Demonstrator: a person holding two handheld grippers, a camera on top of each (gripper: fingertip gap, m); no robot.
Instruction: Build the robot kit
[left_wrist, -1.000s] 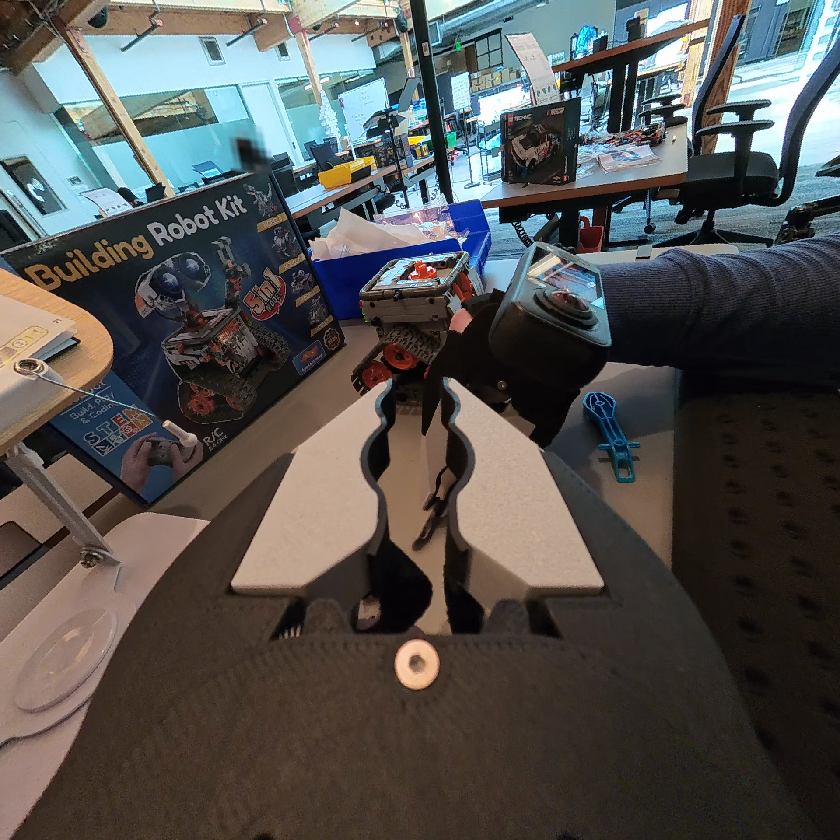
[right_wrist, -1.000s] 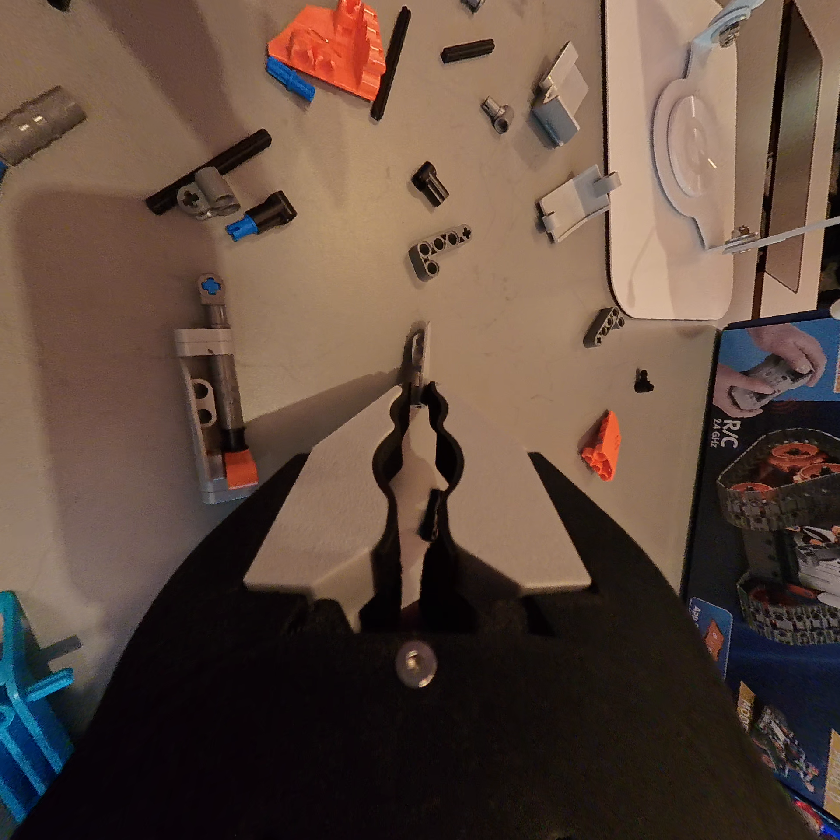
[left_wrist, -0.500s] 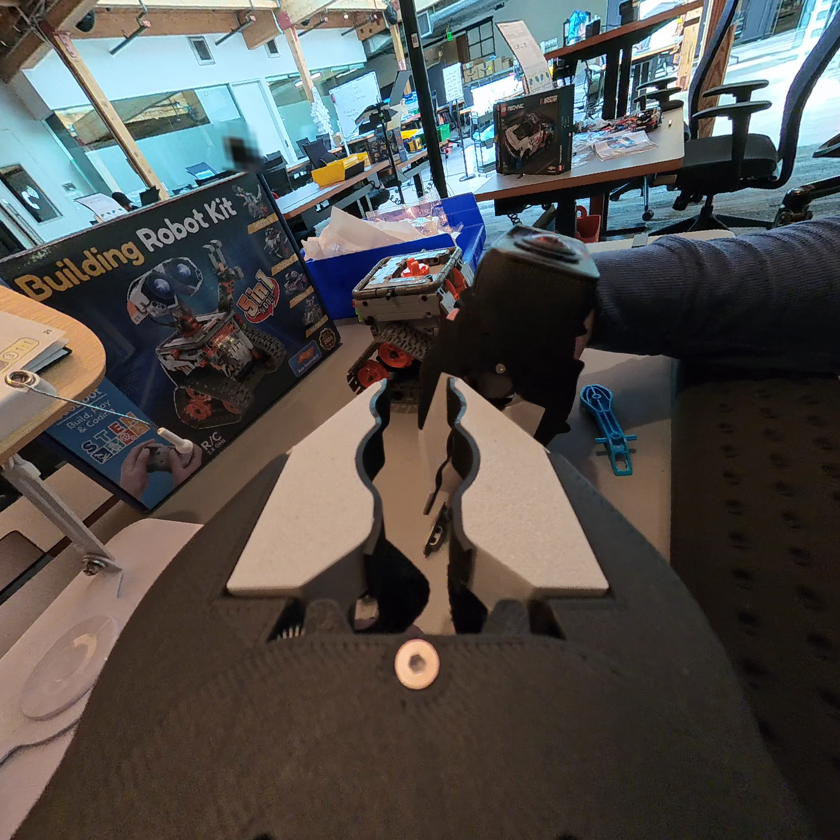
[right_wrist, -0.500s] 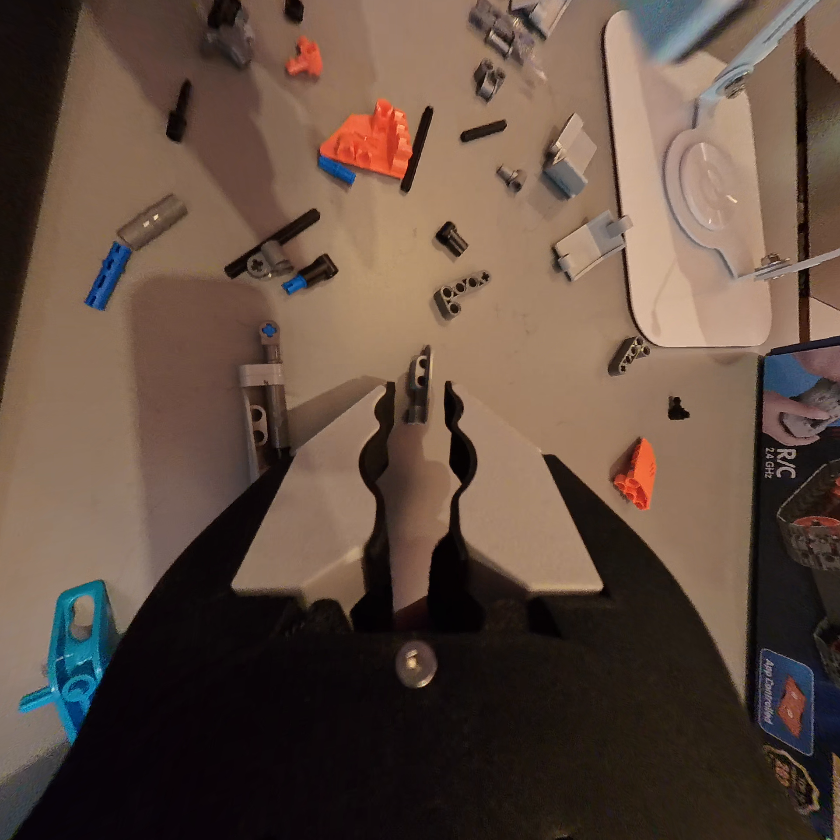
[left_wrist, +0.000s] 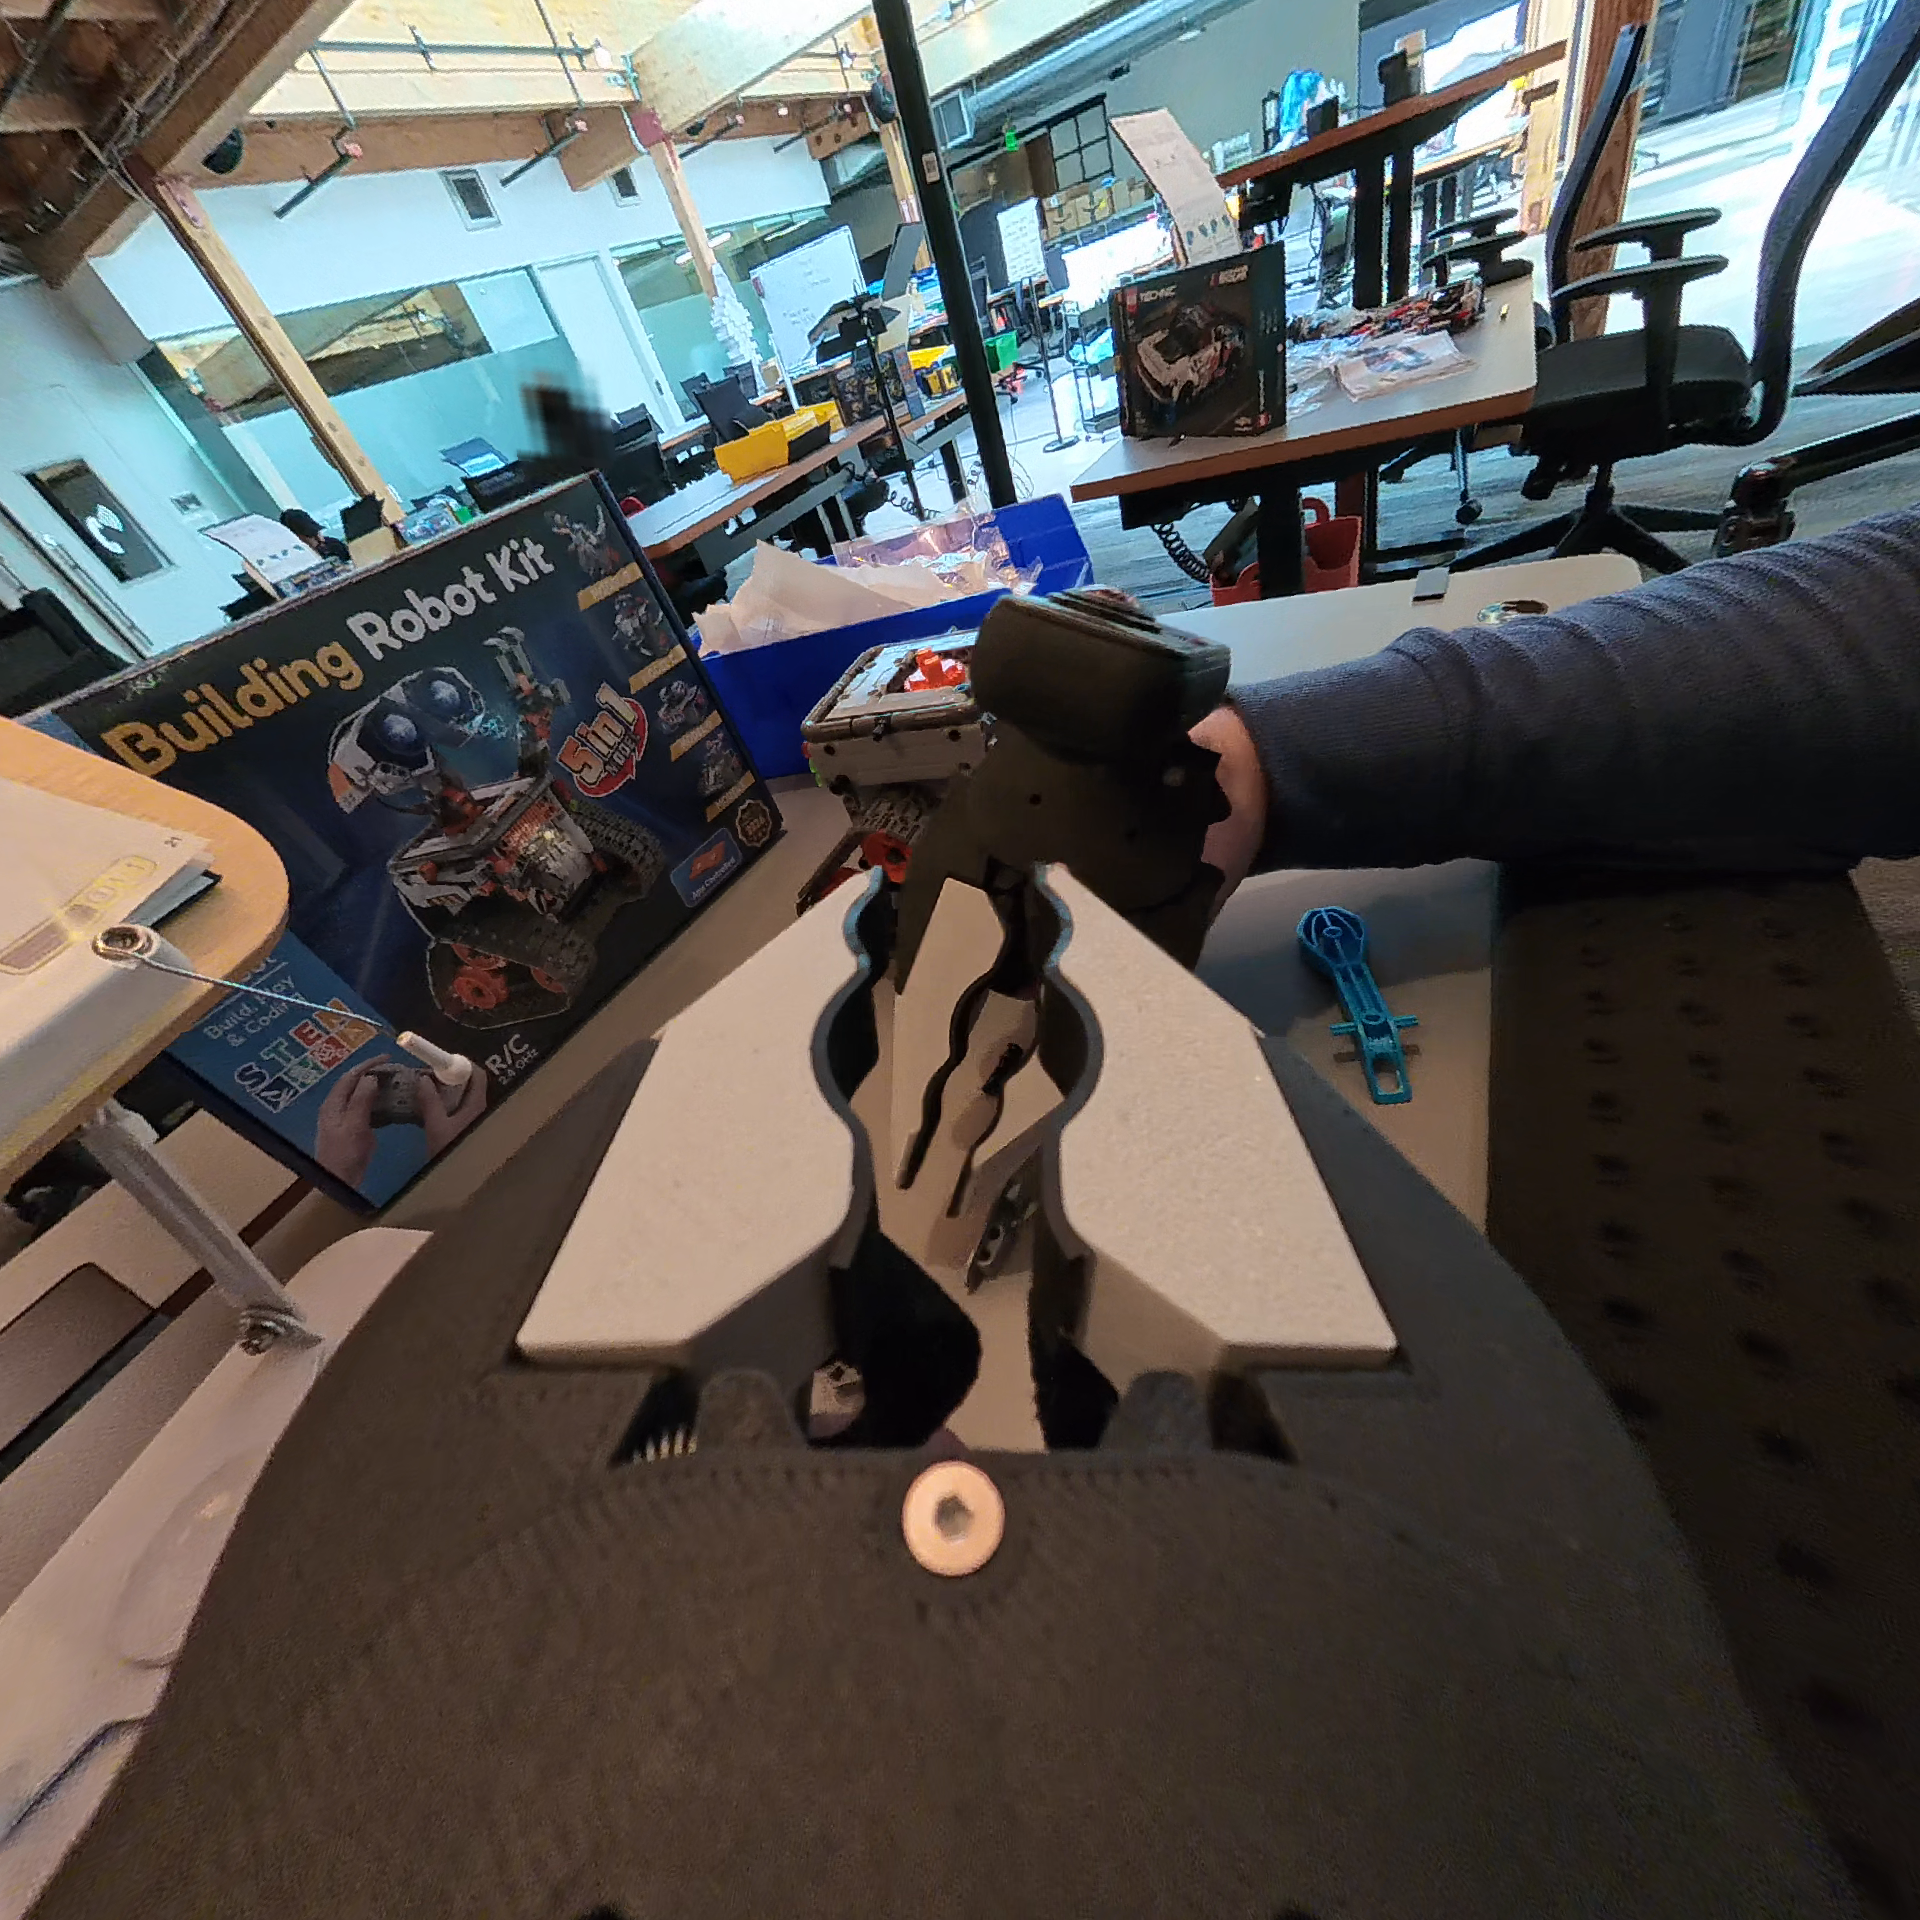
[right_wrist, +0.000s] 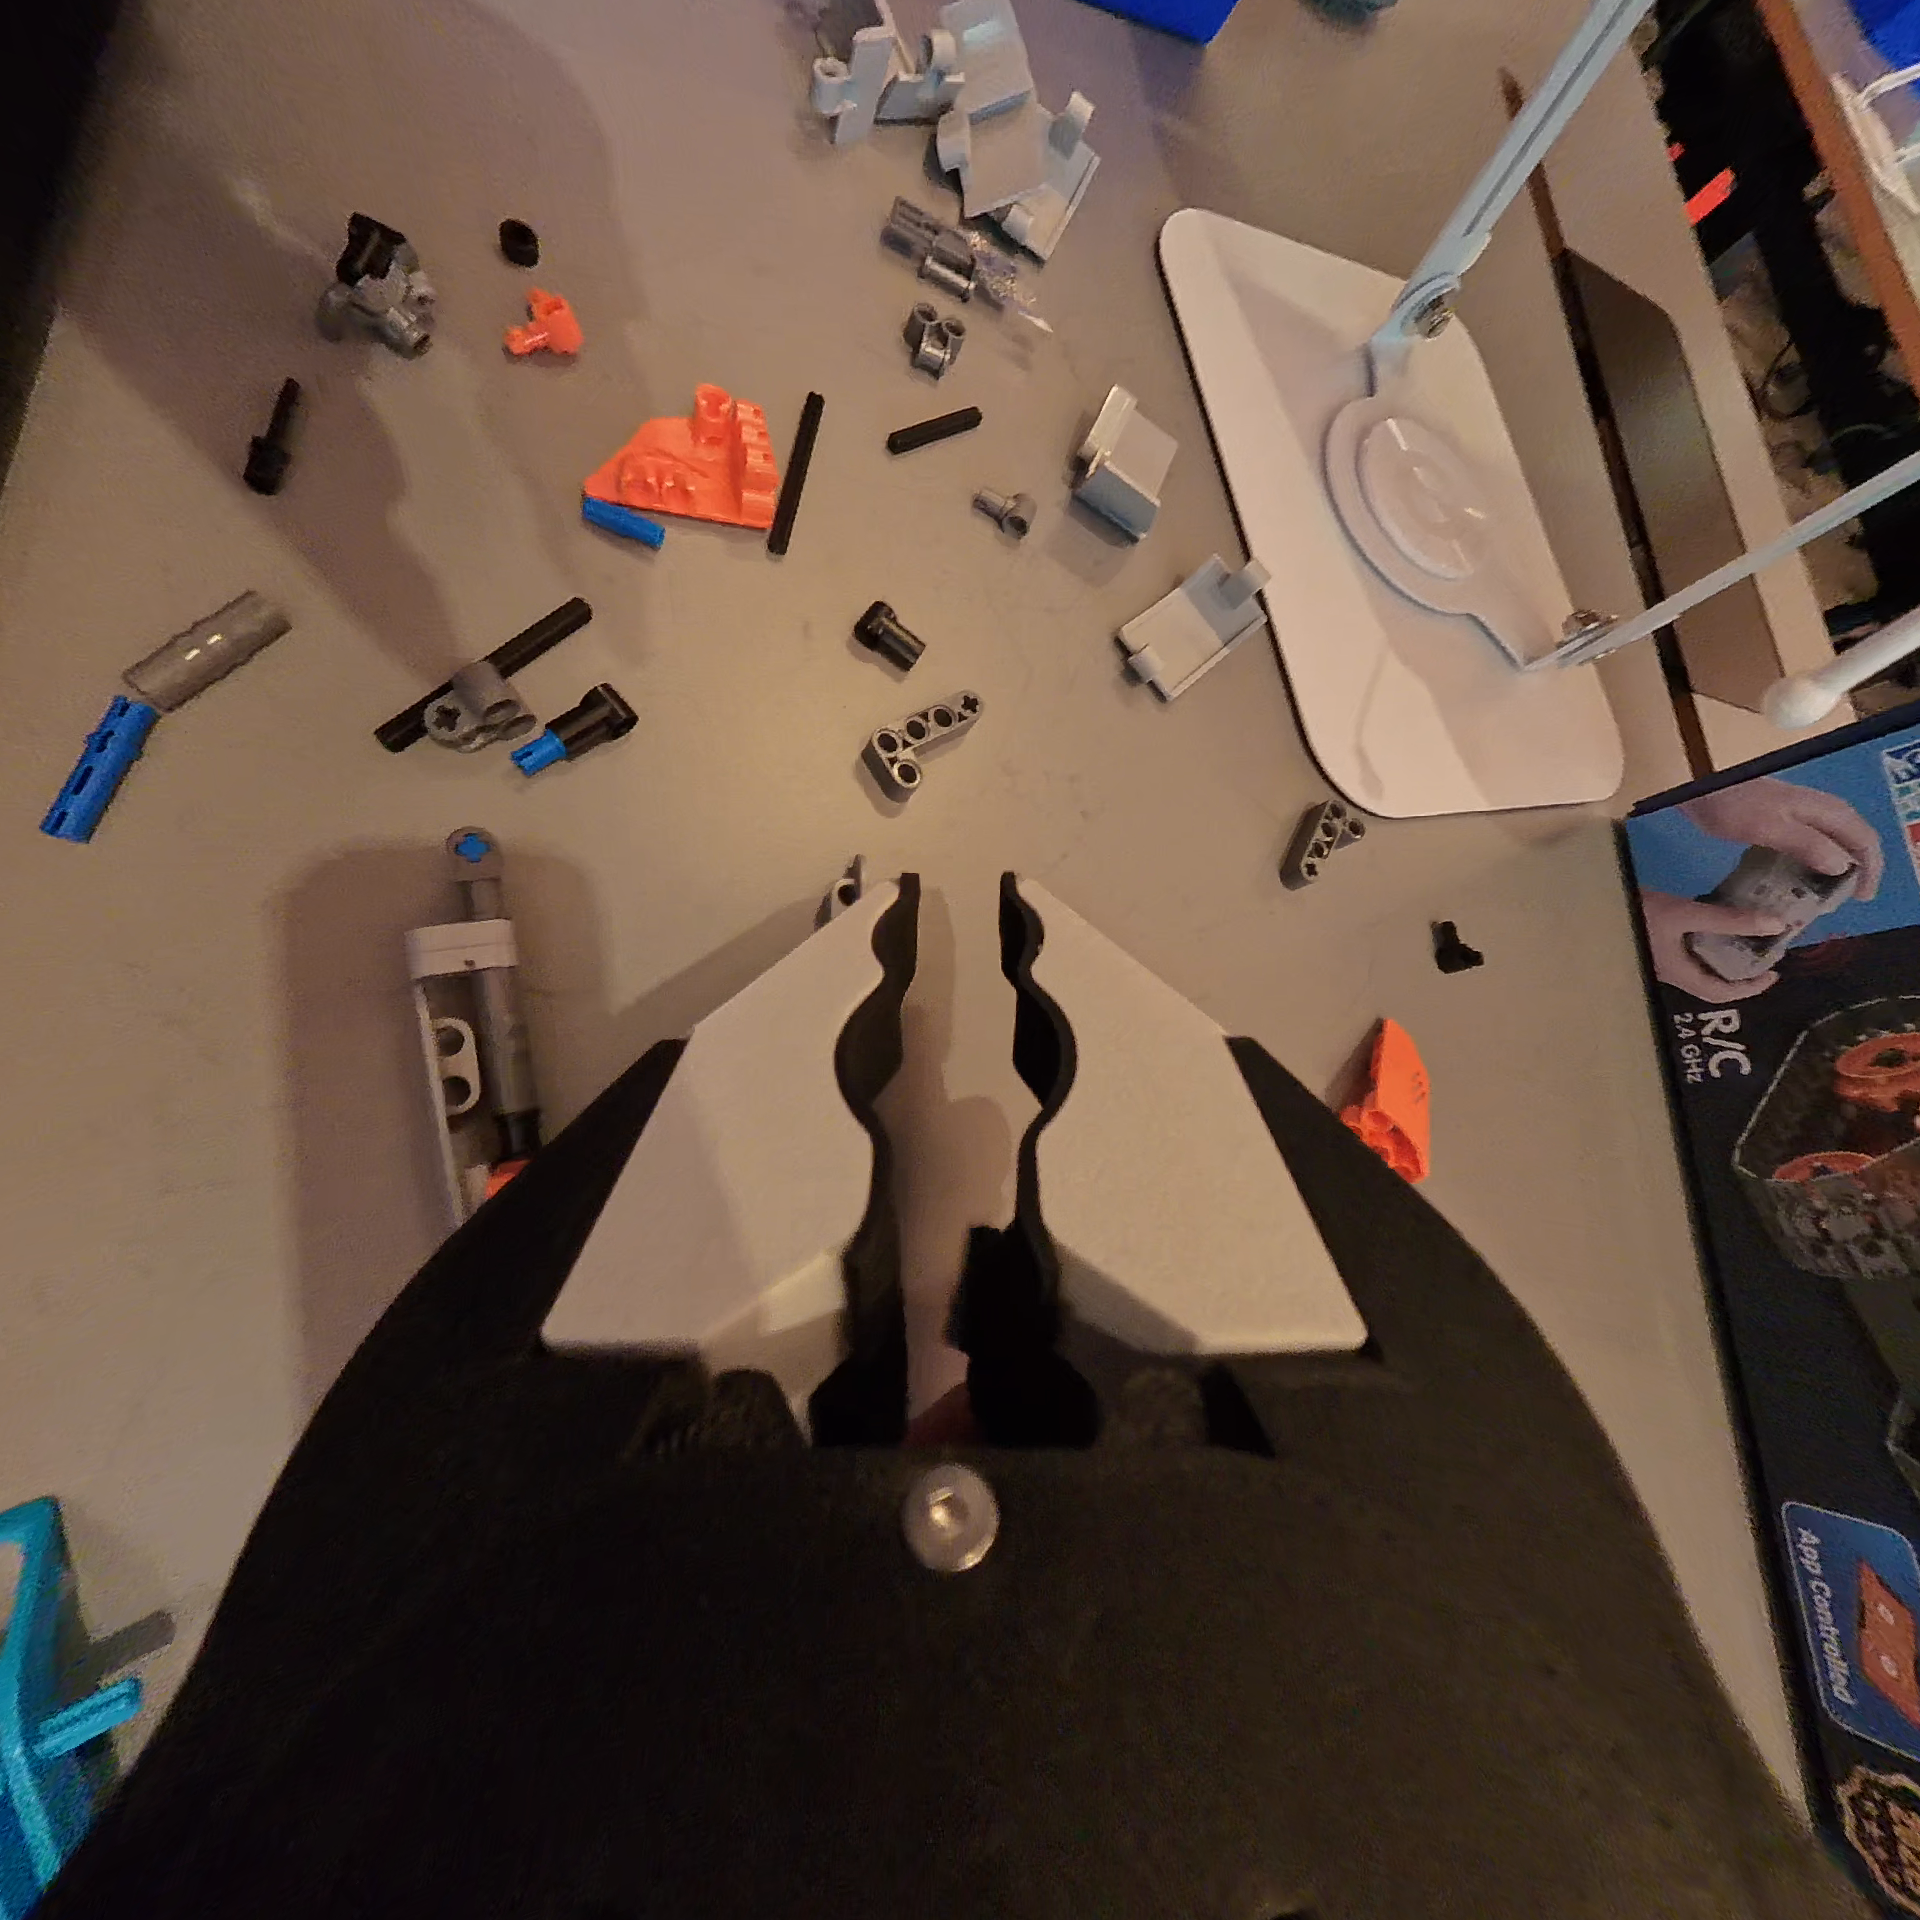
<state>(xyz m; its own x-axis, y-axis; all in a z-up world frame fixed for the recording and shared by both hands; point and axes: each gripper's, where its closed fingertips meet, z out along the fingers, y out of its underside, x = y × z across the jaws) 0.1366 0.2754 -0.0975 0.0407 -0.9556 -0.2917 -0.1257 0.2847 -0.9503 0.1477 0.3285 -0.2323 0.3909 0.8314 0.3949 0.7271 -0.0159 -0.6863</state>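
Your left hand-held gripper (left_wrist: 956, 935) is spread, its fingers framing the right hand-held gripper (left_wrist: 940, 1210), which points down between them with nothing pinched that you can make out. From the right wrist view, your right hand-held gripper (right_wrist: 956, 883) hangs over the grey desk (right_wrist: 1091, 831) with a gap between its fingers and nothing in that gap. A small grey beam (right_wrist: 844, 891) lies on the desk touching the outer edge of the left fingertip, at about 11 o'clock from the tips. Ahead at 12 o'clock sits a grey L-shaped beam (right_wrist: 916, 740); farther on at 11 o'clock is an orange panel (right_wrist: 691, 473). At 9 o'clock lies a grey piston piece (right_wrist: 473, 1023), and at 3 o'clock an orange wedge (right_wrist: 1387, 1112). In the left wrist view the partly built robot (left_wrist: 888, 727) stands behind the right hand-held gripper, with the kit box (left_wrist: 416, 790) at 10 o'clock.
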